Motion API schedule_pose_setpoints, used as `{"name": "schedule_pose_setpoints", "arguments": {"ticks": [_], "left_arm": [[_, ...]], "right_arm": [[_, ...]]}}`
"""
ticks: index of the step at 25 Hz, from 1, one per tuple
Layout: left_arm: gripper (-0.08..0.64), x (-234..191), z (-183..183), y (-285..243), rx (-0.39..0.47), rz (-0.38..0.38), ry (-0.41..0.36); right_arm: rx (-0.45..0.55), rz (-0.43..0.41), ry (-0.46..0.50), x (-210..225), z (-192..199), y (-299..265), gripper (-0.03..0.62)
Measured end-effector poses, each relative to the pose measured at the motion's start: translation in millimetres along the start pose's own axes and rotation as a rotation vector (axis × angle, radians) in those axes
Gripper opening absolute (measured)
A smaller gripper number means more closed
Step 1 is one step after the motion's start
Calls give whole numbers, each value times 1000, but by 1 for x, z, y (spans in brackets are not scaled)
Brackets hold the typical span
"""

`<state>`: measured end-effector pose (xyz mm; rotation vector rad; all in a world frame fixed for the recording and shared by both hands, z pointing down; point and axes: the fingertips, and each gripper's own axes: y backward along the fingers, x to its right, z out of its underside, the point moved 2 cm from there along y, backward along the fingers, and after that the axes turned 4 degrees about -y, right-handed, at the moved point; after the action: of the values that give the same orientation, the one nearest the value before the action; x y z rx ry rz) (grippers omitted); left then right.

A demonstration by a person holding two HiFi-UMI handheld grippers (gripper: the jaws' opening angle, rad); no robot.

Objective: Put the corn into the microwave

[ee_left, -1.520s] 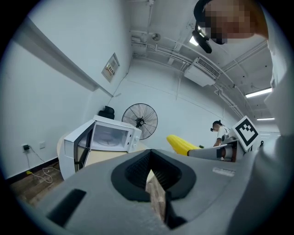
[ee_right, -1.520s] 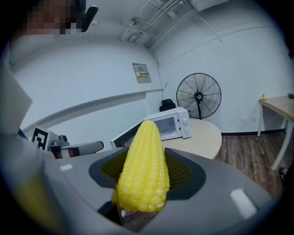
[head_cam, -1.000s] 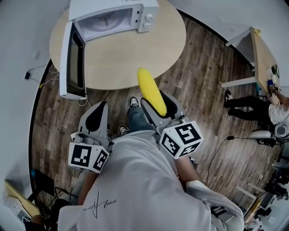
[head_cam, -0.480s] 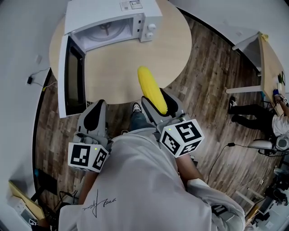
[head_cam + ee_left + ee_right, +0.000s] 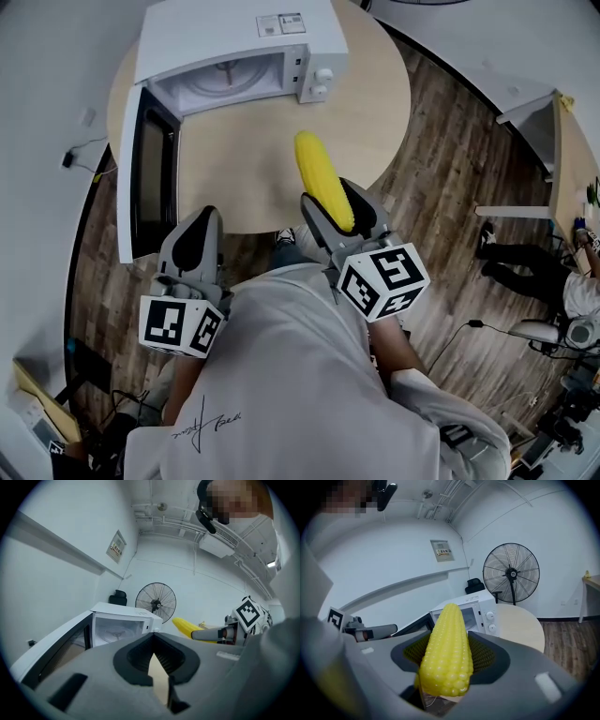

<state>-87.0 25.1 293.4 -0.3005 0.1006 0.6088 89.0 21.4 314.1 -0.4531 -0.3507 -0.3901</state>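
From where the person stands, the microwave (image 5: 234, 33) sits on the round table (image 5: 253, 159) at about eleven o'clock. Its door (image 5: 150, 178) is swung wide toward nine o'clock, so the cavity and its glass turntable (image 5: 225, 75) lie exposed and, as far as I can see, bare. Nothing is left to open.

Next across, the left gripper (image 5: 200, 225) hangs at the table's near edge at roughly ten o'clock, just below the free end of the door. Its jaws meet at the tips with nothing between them, and it touches neither door nor table.

To the right, the corn (image 5: 322, 178) is up in the air above the near edge of the table at about one o'clock. Its pointed end aims toward twelve, well short of the microwave's mouth. The right gripper (image 5: 333, 202) has its jaws clamped on the cob's thick end, a ribbed pad on each side, and most of the cob juts out past the tips.

So the pick-up is done, and by my reckoning the carry is only partway. What is left is bringing the cob across the table toward eleven o'clock, passing it through the opening, setting it on the turntable and letting go. Shutting the door may follow, though the task doesn't ask for it.

Far off at three o'clock another person (image 5: 525, 277) is on the wooden floor, taking no part.
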Motion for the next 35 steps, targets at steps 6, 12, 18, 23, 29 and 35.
{"name": "schedule_pose_setpoints", "arguments": {"ticks": [6,12,18,23,29,35], "left_arm": [[-6,-1,0,-16,-3,-44,-7],[-6,5,1,-28,0,-67,-15],[-6,12,7,-29,-4,-78,-6],[-6,6,12,-29,-8,-93,24],[-6,1,17,-35,-17,-86,48],[-6,-9,20,-44,-28,-82,62]], "right_arm": [[-3,-43,16,16,-10,-16,259],[2,-74,24,26,-15,-27,259],[-2,-75,27,35,-13,-34,259],[6,-67,31,38,-12,-48,259],[-2,-57,38,40,-11,-63,259],[-10,-52,36,41,-12,-81,259]]}}
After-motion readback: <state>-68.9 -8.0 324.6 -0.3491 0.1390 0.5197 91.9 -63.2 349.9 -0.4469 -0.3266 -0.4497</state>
